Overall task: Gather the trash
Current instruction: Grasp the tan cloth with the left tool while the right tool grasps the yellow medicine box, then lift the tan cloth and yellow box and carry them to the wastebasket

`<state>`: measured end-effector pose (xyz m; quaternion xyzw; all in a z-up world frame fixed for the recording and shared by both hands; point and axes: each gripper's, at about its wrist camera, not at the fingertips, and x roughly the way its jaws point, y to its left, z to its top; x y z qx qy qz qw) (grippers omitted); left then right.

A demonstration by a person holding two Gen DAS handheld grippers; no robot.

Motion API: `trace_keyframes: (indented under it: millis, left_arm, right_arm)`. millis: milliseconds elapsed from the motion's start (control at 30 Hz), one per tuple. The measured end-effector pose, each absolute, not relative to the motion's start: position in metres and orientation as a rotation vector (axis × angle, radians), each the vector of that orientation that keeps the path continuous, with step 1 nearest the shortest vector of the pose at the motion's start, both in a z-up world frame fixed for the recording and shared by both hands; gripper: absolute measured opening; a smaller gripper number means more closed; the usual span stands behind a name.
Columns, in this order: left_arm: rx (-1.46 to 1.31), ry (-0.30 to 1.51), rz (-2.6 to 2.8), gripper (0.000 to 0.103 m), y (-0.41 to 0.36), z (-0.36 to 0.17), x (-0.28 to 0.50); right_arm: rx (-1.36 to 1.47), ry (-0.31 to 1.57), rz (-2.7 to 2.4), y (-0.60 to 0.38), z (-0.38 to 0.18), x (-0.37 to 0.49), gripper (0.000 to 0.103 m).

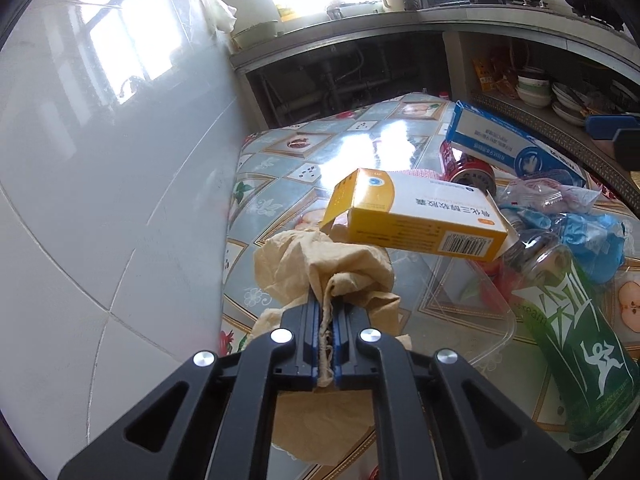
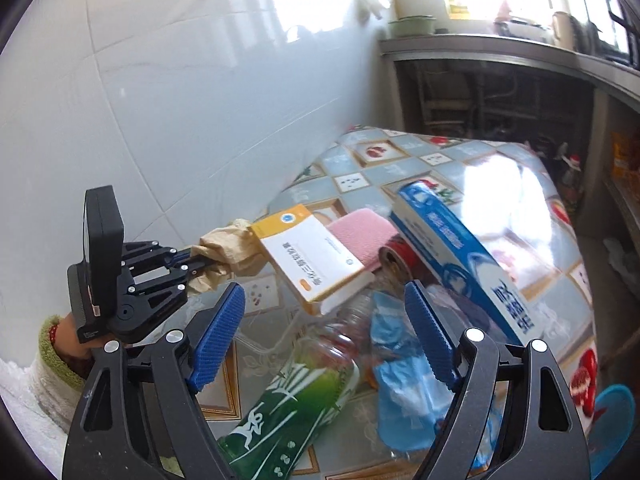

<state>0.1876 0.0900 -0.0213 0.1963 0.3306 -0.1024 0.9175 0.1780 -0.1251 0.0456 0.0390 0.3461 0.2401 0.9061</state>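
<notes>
Plainly, held trash: a crumpled tan paper wad [image 1: 320, 268], soft and creased, bunched into folds with a frayed edge pinched flat between the blue pads.
Left hand-held gripper [image 1: 327, 312]: clenched on the paper wad, its jaws nearly together with only the paper between them; from the right wrist view it reaches in from the left, near the white tiled wall [image 2: 160, 80].
Where the wad is: at the near left part of the worktop [image 1: 360, 136], just beside the yellow-and-white medicine box [image 1: 416, 216], whose left end sits over its top folds.
Right hand-held gripper [image 2: 324, 304]: released, jaws spread wide, grasping nothing, hanging above the pile of litter.
Under the right gripper: a clear plastic bottle with a green label [image 2: 296, 396] lying on its side, and crumpled blue plastic [image 2: 404, 384] beside it.
Other trash: a long blue-and-white carton [image 2: 460, 252] tilted across the pile, a red can [image 1: 472, 174] on its side, a clear zip bag [image 1: 548, 194], and a pink-topped piece [image 2: 360, 236] behind the medicine box.
Clear tray: a transparent plastic tray [image 1: 472, 312] lies flat on the worktop under the box and bottle.
Worktop cover: a glossy cloth printed with fruit squares on pale blue.
</notes>
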Motion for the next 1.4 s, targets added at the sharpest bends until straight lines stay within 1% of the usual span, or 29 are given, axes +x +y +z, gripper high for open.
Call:
trace_keyframes:
  millis: [167, 367, 733, 800, 1100, 1400]
  left_arm:
    - [0.39, 0.689, -0.215, 0.004, 0.087, -0.028, 0.189]
    - [0.369, 0.686, -0.218, 0.004, 0.091, -0.026, 0.192]
    - [0.374, 0.69, -0.232, 0.004, 0.093, -0.027, 0.193]
    - [0.368, 0.691, -0.232, 0.004, 0.095, -0.028, 0.194]
    - [0.351, 0.676, -0.203, 0.004, 0.103, -0.023, 0.192]
    - [0.317, 0.628, -0.138, 0.004, 0.116, -0.002, 0.185]
  right_arm:
    - [-0.069, 0.789, 0.64, -0.083, 0.036, 0.229, 0.077]
    - [-0.251, 0.891, 0.693, -0.041, 0.01, 0.275, 0.078]
    - [-0.325, 1.015, 0.712, -0.03, -0.018, 0.305, 0.077]
    - [-0.342, 1.025, 0.707, -0.028, -0.021, 0.302, 0.072]
    - [-0.337, 0.99, 0.678, -0.028, -0.015, 0.291, 0.07]
    - [-0.284, 0.885, 0.589, -0.048, 0.018, 0.27, 0.069]
